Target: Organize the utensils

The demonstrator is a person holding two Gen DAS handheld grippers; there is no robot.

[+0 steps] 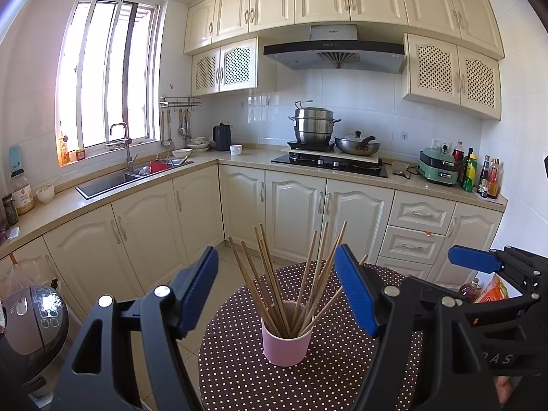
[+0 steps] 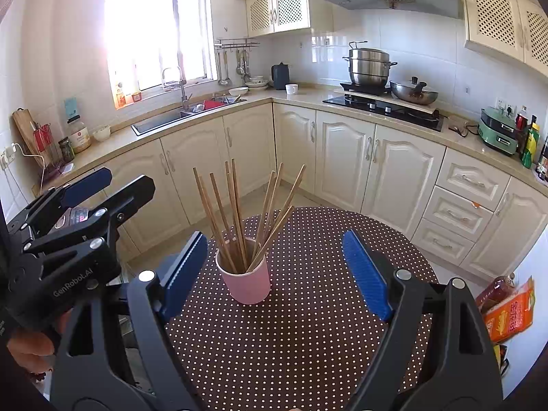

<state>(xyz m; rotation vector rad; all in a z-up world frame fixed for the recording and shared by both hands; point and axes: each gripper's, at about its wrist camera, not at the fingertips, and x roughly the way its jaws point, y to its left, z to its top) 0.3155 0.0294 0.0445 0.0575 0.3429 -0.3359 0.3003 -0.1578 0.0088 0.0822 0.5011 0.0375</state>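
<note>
A: What fills the kitchen scene?

B: A round desk (image 2: 308, 325) under a brown cloth with white dots, cream cabinets (image 1: 294, 205) behind it.

A: Where are the utensils?

B: Wooden chopsticks (image 2: 236, 212) stand fanned out in a pink cup (image 2: 246, 282), upright on the desk.

A: And the grippers?

B: The left gripper (image 1: 275, 291) is spread wide and holds nothing; the cup sits ahead, between its blue pads (image 1: 356, 291) but apart from them. The right gripper (image 2: 274, 267) is also wide open and empty, with the cup ahead nearer its left pad, not touching.
</note>
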